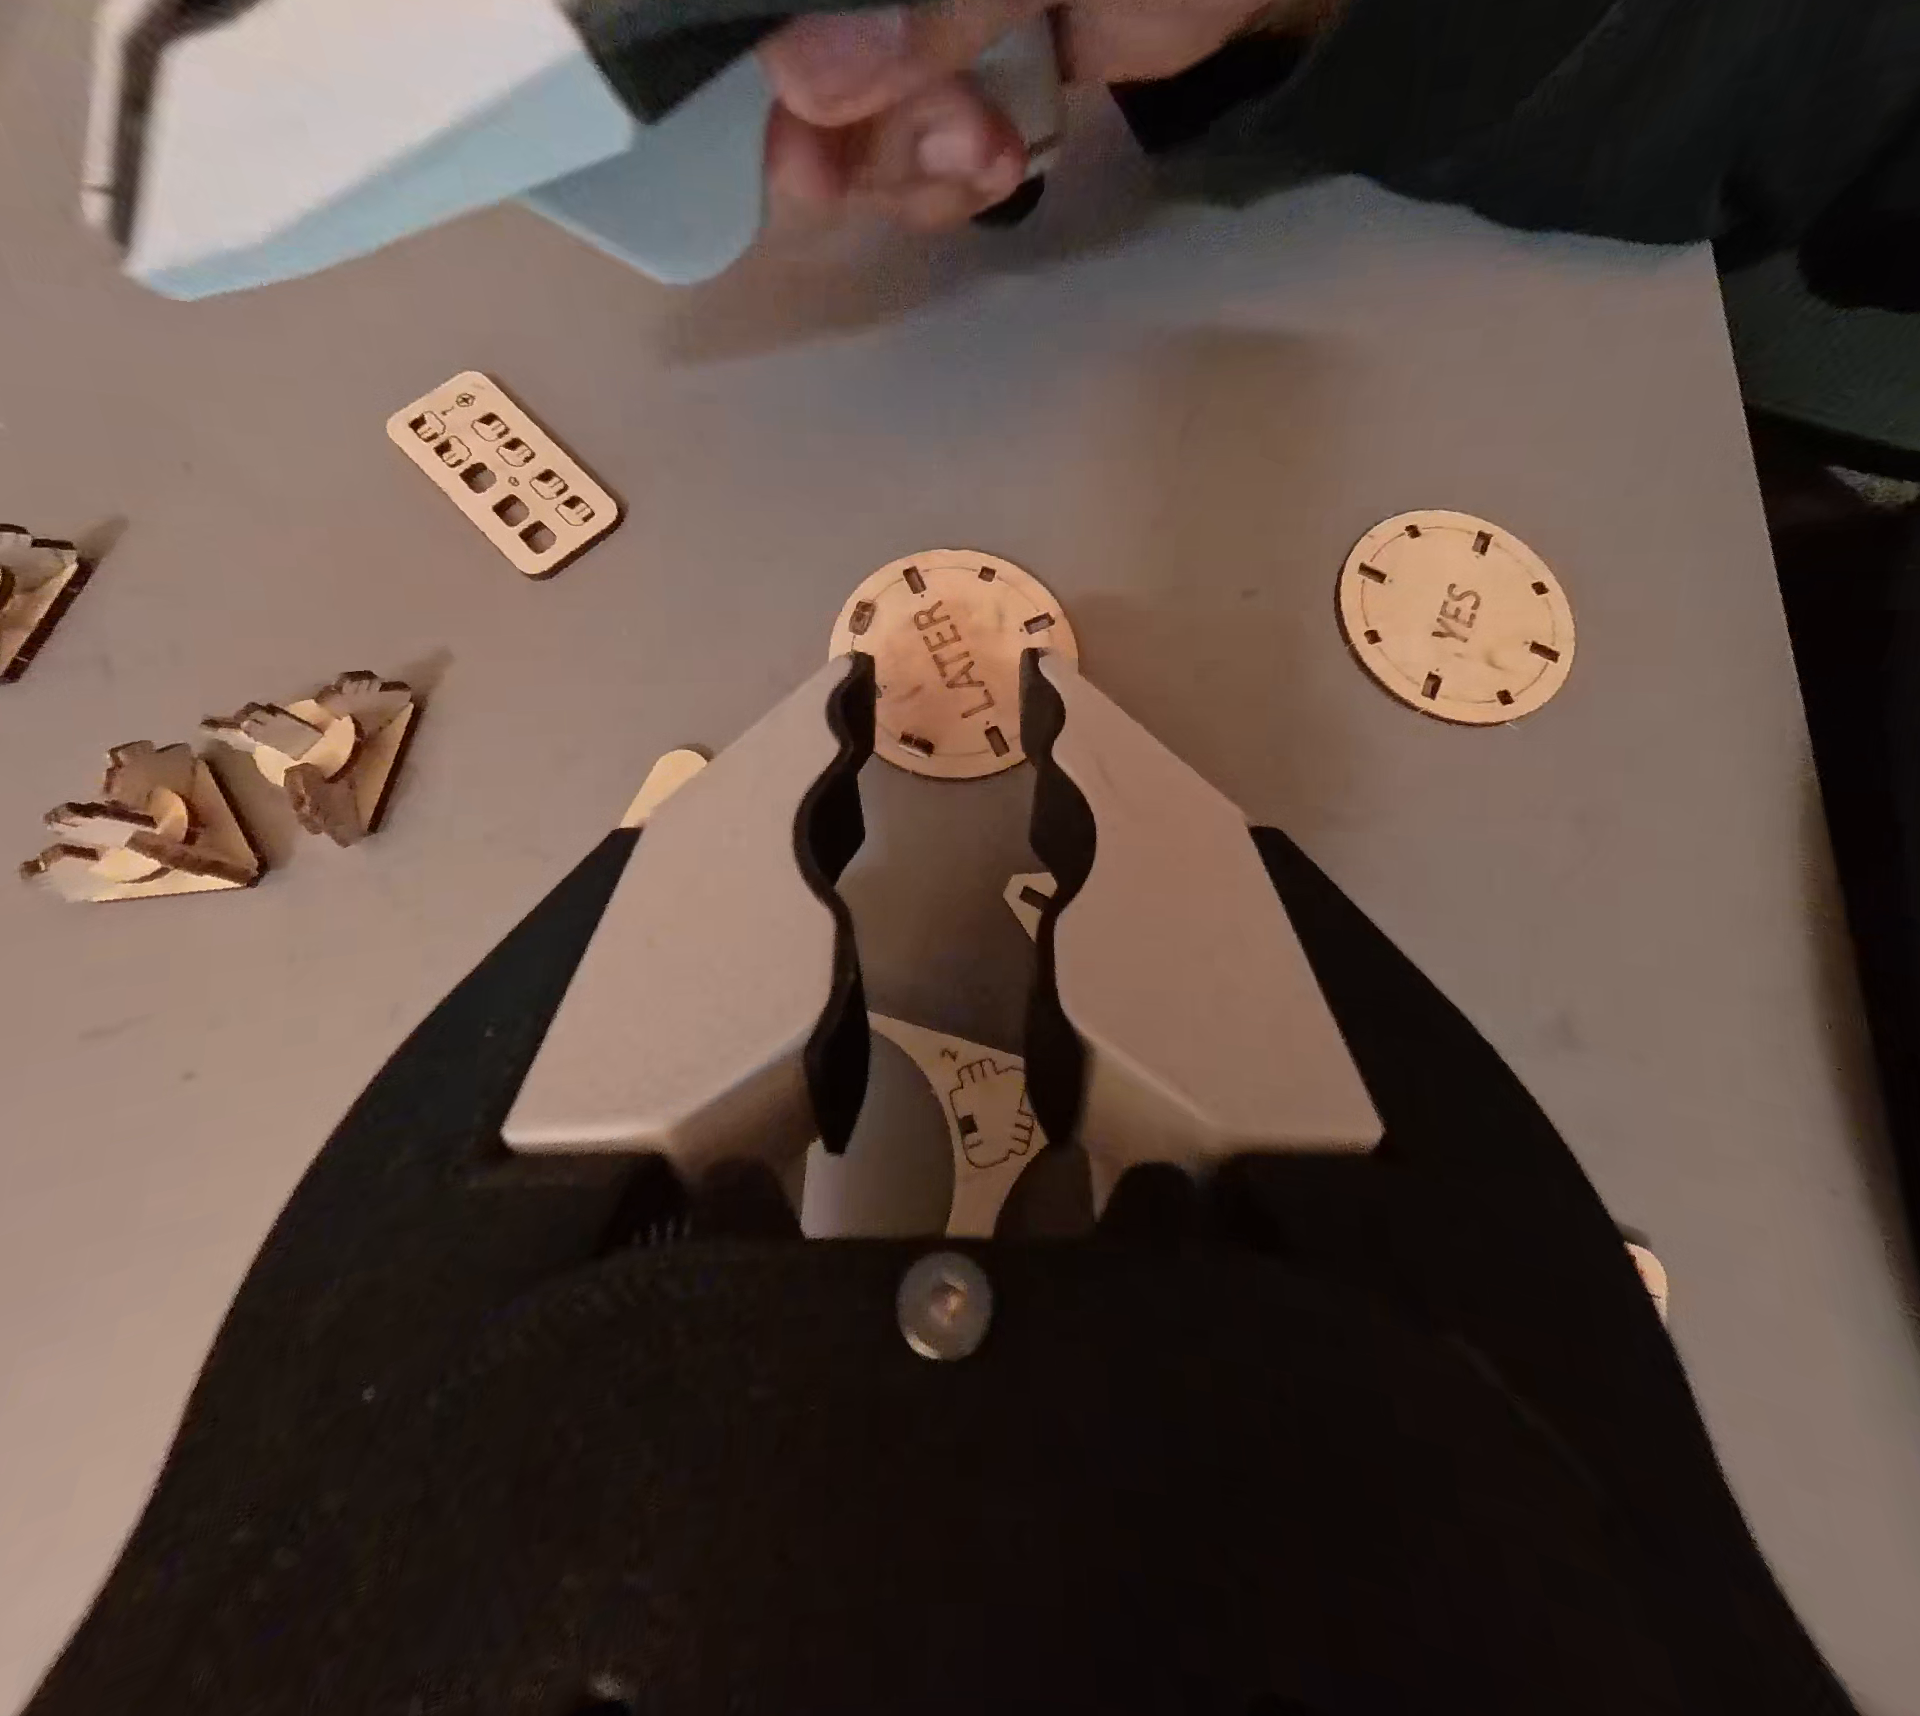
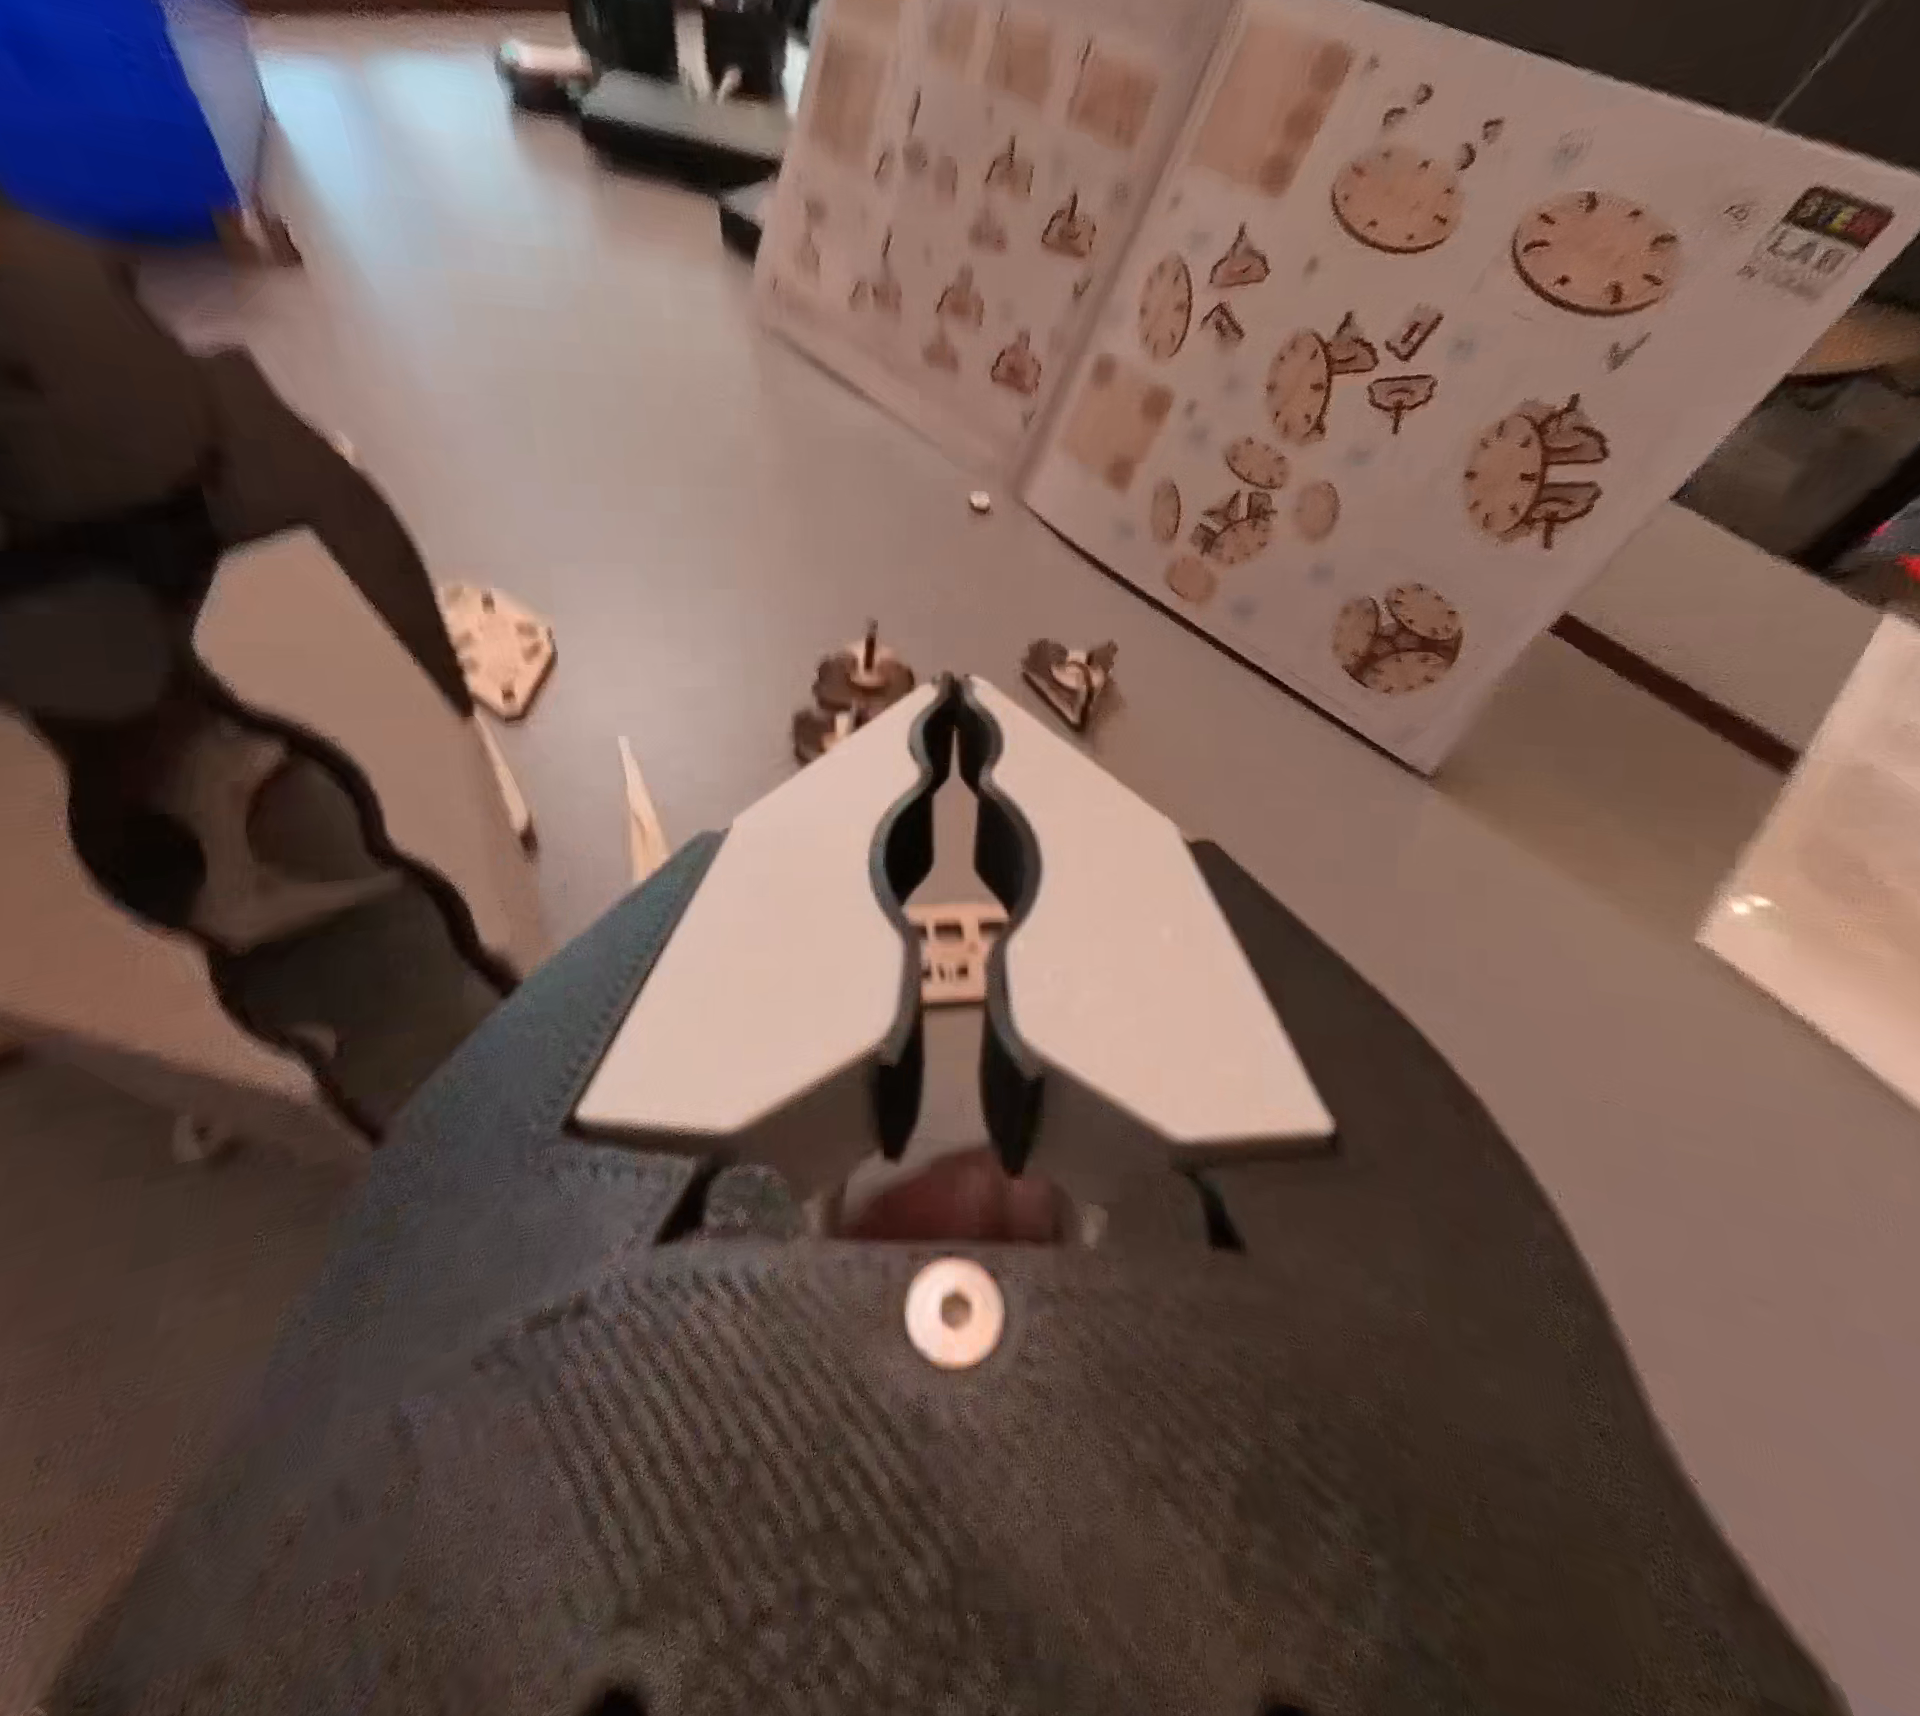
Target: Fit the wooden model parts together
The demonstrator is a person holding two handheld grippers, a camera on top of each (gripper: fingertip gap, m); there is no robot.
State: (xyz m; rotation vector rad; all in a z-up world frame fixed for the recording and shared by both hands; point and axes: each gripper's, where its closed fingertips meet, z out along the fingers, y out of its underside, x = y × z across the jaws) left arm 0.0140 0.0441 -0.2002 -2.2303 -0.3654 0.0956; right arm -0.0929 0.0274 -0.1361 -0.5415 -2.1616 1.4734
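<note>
My left gripper [image 1: 943, 660] is open, its tips just above a round wooden disc [image 1: 940, 617] that lies flat on the grey table [image 1: 1195, 440]; the pads do not press on it. A second slotted disc [image 1: 1455, 632] lies to its right. My right gripper [image 2: 958, 685] is shut at the tips, raised over the table. A small pale slotted wooden piece [image 2: 954, 951] shows through the gap farther back; I cannot tell whether the pads touch it. The right gripper's white finger [image 1: 364, 108] appears blurred at the top of the left wrist view.
A slotted rectangular plate [image 1: 504, 471] and assembled triangular parts [image 1: 332, 757] [image 1: 145, 825] lie to the left. An engraved sheet [image 1: 987, 1116] lies under my left gripper. An instruction sheet [image 2: 1299, 316] stands at the back. The table edge [image 1: 1745, 523] is close on the right. The tips of one gripper are about 12 cm away from the tips of the other. The small pale slotted wooden piece [image 2: 954, 951] lies around 8 cm away from my right fingertips. My left wrist view [image 1: 523, 505] looks at it from another angle.
</note>
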